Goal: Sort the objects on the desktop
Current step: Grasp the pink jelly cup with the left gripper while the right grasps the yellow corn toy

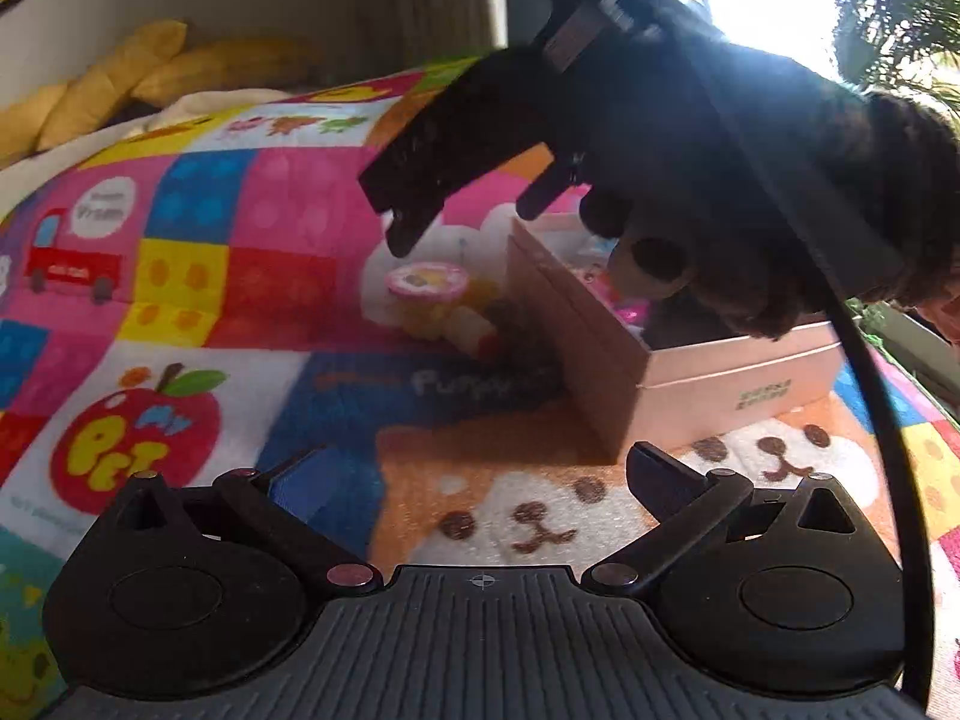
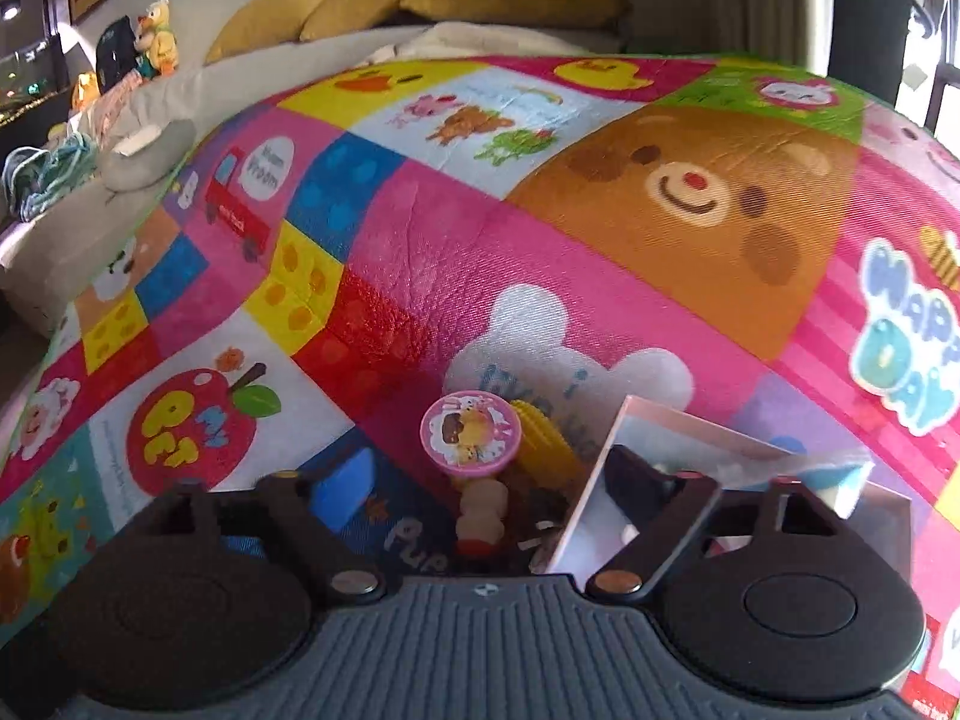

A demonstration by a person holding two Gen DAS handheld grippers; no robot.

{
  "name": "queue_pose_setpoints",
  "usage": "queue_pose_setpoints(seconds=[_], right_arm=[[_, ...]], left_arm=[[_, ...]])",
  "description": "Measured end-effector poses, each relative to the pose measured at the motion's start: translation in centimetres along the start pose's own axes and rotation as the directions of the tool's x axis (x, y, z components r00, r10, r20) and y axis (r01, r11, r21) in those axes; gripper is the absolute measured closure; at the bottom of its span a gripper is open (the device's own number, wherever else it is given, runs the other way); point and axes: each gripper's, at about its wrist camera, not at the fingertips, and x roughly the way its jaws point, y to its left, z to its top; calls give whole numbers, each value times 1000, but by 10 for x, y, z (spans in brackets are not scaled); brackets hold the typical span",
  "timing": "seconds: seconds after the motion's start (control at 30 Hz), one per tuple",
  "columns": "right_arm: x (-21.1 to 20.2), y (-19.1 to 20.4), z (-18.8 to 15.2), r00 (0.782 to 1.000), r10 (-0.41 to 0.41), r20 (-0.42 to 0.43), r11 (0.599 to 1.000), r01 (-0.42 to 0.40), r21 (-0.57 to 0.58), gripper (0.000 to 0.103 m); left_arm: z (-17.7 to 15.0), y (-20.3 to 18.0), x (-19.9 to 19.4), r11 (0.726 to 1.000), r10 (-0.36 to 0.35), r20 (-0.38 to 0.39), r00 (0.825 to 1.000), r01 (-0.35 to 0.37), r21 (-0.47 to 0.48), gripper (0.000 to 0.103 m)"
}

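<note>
Landmark: we take the cardboard box (image 1: 606, 354) on the patterned play mat (image 1: 252, 252) as reference; it stands open-topped.
Pink-lidded cup (image 1: 427, 283): upright, lid facing up, just left of the box wall.
White cylinder (image 1: 474, 333): lying on its side against the cup, its long axis running toward the box's near corner, red end nearest us.
Yellow ribbed piece (image 2: 543, 441): between cup and box.
Left gripper (image 1: 480, 474): fingers spread apart, empty, near the box's corner.
Right gripper (image 1: 462, 222): fingers apart, empty, above the cup; the gloved hand (image 1: 780, 228) blocks our view into the box.
</note>
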Motion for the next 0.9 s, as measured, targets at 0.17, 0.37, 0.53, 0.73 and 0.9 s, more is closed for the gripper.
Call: queue_pose_setpoints(seconds=[0.17,0.37,0.53,0.73,0.9], right_arm=[[67,25,5,984,-88,-152,995,81,-51,49],[8,31,-9,959,225,-170,970,-237,-51,49],[-17,32,3,990,115,-85,982,-126,-143,38],[62,21,11,974,-117,-194,982,84,-172,63],[80,32,11,953,-272,-132,926,222,-304,72]], left_arm=[[-8,28,0,997,62,-31,998,-63,-46,0],[-12,26,-4,999,-27,-18,999,26,-25,0],[-12,19,2,998,-54,-18,998,54,-18,0],[-13,23,4,999,-25,-15,1000,24,-42,0],[-17,28,8,998,-16,-29,999,15,-61,0]])
